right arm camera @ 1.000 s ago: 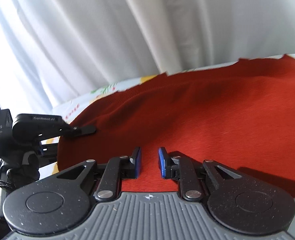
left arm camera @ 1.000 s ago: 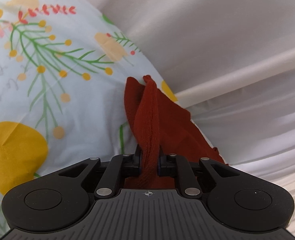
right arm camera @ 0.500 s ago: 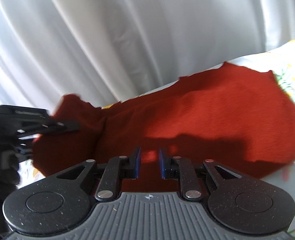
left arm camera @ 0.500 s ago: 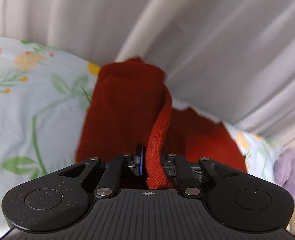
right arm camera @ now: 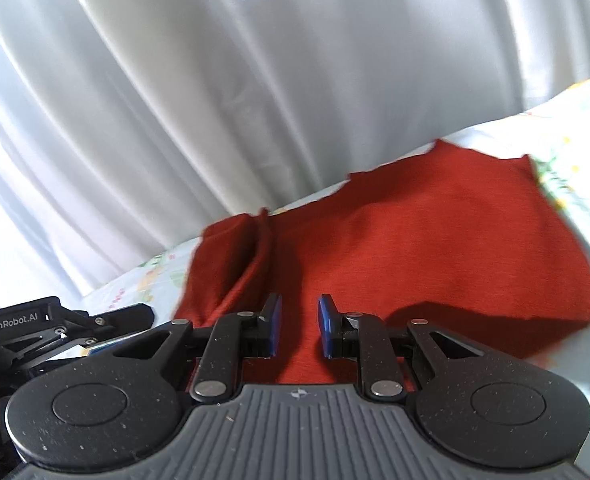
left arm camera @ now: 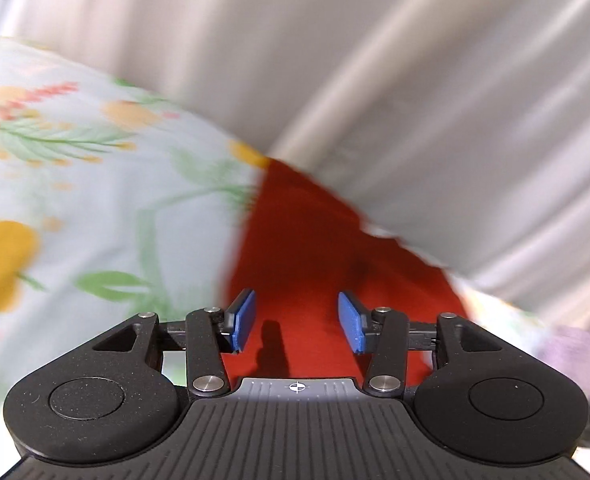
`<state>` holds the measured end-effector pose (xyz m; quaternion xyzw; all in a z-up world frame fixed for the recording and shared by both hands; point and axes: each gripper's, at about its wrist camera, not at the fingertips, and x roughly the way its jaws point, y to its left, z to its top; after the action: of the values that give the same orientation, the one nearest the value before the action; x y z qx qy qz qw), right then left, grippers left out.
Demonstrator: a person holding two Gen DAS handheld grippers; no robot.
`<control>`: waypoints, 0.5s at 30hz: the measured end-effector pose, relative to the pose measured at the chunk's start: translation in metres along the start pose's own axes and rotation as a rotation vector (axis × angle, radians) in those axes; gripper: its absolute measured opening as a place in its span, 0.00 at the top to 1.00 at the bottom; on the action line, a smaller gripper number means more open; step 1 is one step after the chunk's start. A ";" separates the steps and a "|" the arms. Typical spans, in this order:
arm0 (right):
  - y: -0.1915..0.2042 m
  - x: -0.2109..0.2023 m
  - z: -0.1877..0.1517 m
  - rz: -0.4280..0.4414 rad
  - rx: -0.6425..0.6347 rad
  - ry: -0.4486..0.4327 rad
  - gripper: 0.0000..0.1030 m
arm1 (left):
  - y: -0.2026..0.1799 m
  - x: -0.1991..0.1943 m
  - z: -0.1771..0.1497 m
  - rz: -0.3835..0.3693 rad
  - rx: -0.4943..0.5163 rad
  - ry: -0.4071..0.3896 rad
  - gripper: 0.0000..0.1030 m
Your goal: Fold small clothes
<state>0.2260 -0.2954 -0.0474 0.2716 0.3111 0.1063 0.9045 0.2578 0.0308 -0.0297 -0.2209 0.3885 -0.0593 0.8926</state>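
Released since the earlier frame, the red garment (left arm camera: 315, 264) lies on the floral bedsheet (left arm camera: 95, 200) beneath the left gripper (left arm camera: 297, 326), whose jaws are opening, nothing pinched; from the right wrist, the right gripper (right arm camera: 298, 326) is seen narrowly parted and empty over the cloth, whose folded flap is best smoothed flat next.

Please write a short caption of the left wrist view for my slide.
Left tool opening, nothing between its blue pads, above the red garment lying on the floral sheet.
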 end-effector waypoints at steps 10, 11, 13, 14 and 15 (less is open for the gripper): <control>0.043 0.053 -0.008 0.075 -0.144 0.182 0.81 | 0.026 0.033 -0.016 -0.034 -0.073 0.120 0.49; 0.038 0.058 -0.013 0.020 -0.152 0.207 0.84 | 0.027 0.033 -0.019 -0.049 -0.048 0.131 0.47; 0.024 0.055 -0.020 0.031 -0.145 0.193 1.00 | 0.031 0.034 -0.019 -0.082 -0.039 0.158 0.42; 0.019 0.053 -0.022 0.050 -0.138 0.196 1.00 | 0.035 0.035 -0.019 -0.094 -0.051 0.169 0.41; 0.015 0.052 -0.022 0.061 -0.132 0.201 1.00 | 0.040 0.035 -0.017 -0.093 -0.071 0.182 0.41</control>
<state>0.2526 -0.2542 -0.0799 0.2087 0.3842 0.1808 0.8810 0.2673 0.0506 -0.0807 -0.2638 0.4591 -0.1068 0.8415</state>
